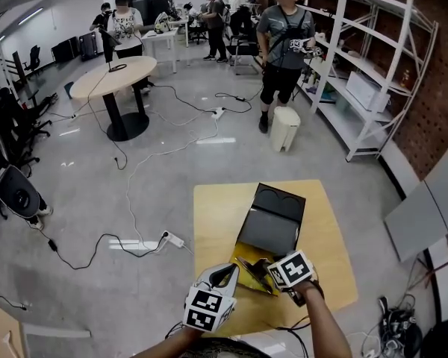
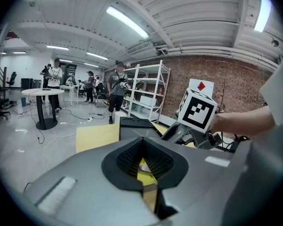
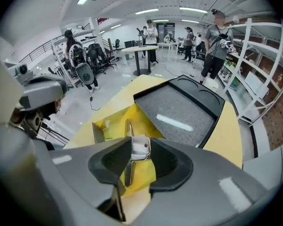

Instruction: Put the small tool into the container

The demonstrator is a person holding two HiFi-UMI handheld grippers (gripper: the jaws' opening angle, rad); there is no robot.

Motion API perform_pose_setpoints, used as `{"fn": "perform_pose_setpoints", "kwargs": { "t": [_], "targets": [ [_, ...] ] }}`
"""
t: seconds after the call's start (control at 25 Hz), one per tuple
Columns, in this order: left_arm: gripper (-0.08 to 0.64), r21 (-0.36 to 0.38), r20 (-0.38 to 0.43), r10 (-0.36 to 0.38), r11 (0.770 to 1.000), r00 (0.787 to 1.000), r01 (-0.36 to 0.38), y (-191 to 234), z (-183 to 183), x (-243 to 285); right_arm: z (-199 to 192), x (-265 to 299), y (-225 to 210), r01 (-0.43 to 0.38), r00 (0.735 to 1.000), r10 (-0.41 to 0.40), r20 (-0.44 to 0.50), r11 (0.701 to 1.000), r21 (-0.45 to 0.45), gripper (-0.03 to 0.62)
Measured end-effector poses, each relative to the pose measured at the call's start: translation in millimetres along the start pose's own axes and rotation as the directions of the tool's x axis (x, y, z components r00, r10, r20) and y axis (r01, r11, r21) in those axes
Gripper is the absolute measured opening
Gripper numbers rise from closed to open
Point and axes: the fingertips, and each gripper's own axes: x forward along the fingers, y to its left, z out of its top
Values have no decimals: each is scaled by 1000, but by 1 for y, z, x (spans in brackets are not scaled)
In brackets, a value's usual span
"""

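Item one: right claw (image 3: 137, 150), closed on the small tool (image 3: 141, 147), a silver metal piece that I am holding above the yellow tray (image 3: 111, 122). Item two: left claw (image 2: 141, 149), jaws drawn together at the tips; I cannot tell whether they pinch anything. Item three: black container (image 1: 272, 218), on the yellow tabletop (image 1: 213, 222), directly behind the tray.

Left gripper (image 2: 143, 160) and right gripper (image 3: 138, 155): grey moulded bodies, with black ribbed pads lining the jaws. Each carries a white cube with black square markers. The right gripper's cube (image 2: 198, 109) also bears a red diamond.
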Motion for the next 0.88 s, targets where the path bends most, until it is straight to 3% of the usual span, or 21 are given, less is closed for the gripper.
{"fn": "perform_pose_setpoints", "kwargs": {
  "t": [0.24, 0.44, 0.68, 0.88],
  "targets": [
    [12, 11, 6, 8, 1000, 1000, -8, -87, 24, -3, -39, -80, -12, -11, 994, 9, 108, 1000, 17, 113],
    [12, 22, 4, 15, 1000, 1000, -15, -177, 16, 3, -96, -137, -22, -31, 979, 27, 204, 999, 14, 78],
    [14, 30, 14, 24, 999, 1000, -24, -264, 14, 24, -147, -200, -46, -50, 949, 44, 312, 999, 12, 46],
    [14, 44, 30, 25, 999, 999, -26, -325, 9, 48, -182, -239, -71, -56, 906, 40, 421, 998, 25, 6]
  ]
}}
